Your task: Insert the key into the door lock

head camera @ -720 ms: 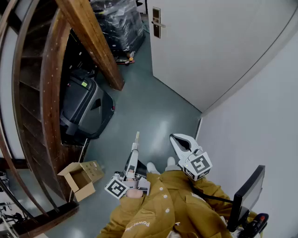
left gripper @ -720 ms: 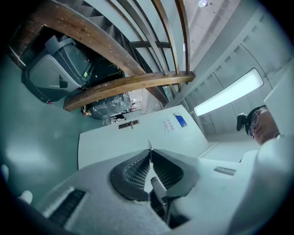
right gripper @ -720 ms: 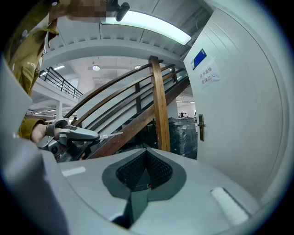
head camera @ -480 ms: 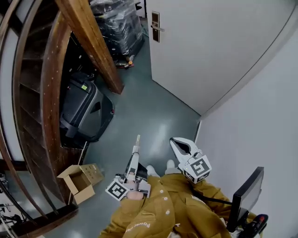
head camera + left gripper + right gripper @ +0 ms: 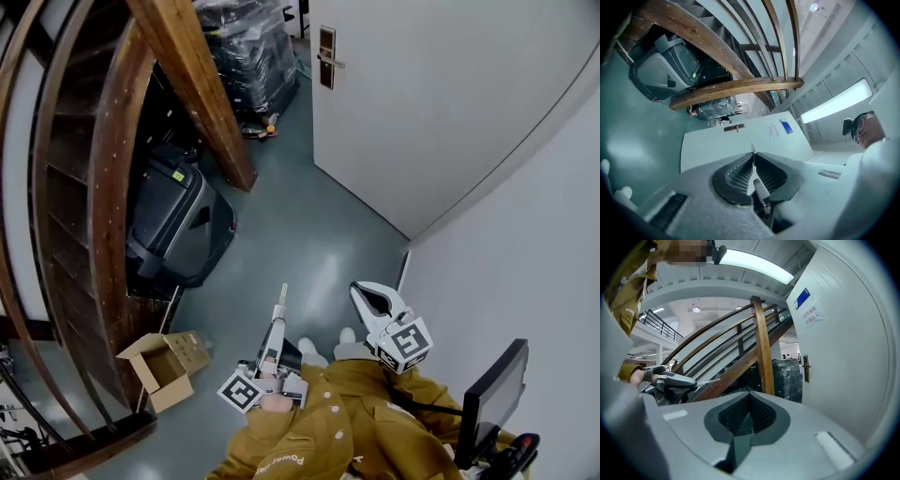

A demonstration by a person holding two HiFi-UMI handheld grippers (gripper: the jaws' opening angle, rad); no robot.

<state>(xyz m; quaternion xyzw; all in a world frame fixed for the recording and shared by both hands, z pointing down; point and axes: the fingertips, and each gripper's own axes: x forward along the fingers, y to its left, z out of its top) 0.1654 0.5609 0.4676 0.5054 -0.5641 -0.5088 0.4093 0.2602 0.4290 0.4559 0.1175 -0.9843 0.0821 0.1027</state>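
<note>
The white door (image 5: 441, 103) stands shut at the far end of the hall. Its brass lock plate with lever handle (image 5: 327, 56) also shows as the plate (image 5: 734, 127) in the left gripper view and the handle (image 5: 805, 367) in the right gripper view. My left gripper (image 5: 279, 315) is shut on a thin metal key (image 5: 283, 294) whose blade (image 5: 753, 149) sticks out past the tips (image 5: 753, 156), pointing toward the door, far short of it. My right gripper (image 5: 360, 290) is beside it, shut (image 5: 749, 393) with nothing between its jaws.
A wooden staircase beam (image 5: 183, 84) slants along the left. Under it sits a black wheeled machine (image 5: 173, 220), and an open cardboard box (image 5: 161, 366) lies on the grey floor. A wrapped pallet (image 5: 248, 52) stands left of the door. A white wall (image 5: 525, 244) closes the right side.
The head view has shifted a little, so the lock plate sits slightly lower and further right. Both grippers keep the same pose in front of the body.
</note>
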